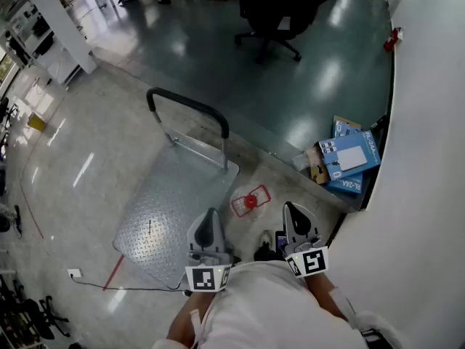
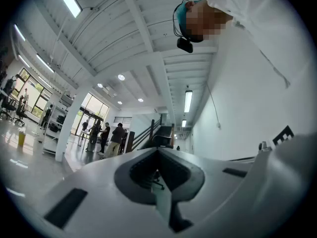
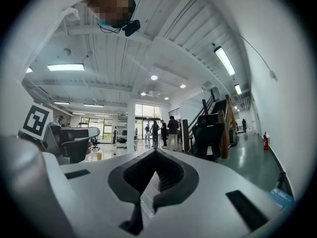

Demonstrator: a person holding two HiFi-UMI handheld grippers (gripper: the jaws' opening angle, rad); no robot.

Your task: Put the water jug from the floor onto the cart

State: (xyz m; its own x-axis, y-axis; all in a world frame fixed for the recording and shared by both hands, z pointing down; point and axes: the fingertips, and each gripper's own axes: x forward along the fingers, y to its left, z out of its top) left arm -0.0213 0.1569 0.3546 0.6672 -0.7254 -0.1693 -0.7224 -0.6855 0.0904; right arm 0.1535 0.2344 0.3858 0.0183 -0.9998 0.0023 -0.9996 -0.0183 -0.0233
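In the head view the water jug, clear with a red cap, stands on the floor just off the right front corner of the cart. The cart is a flat grey checker-plate platform with a black push handle at its far end, and nothing lies on it. Both grippers are held close to my body, pointing forward. The left gripper hovers over the cart's near right corner, left of the jug. The right gripper is to the jug's right. Each one's jaws meet at the tip with nothing between them.
Blue cardboard boxes lie by the curved white wall on the right. A black office chair stands further off on the dark floor. A cable and socket lie left of the cart's near end. People stand far off.
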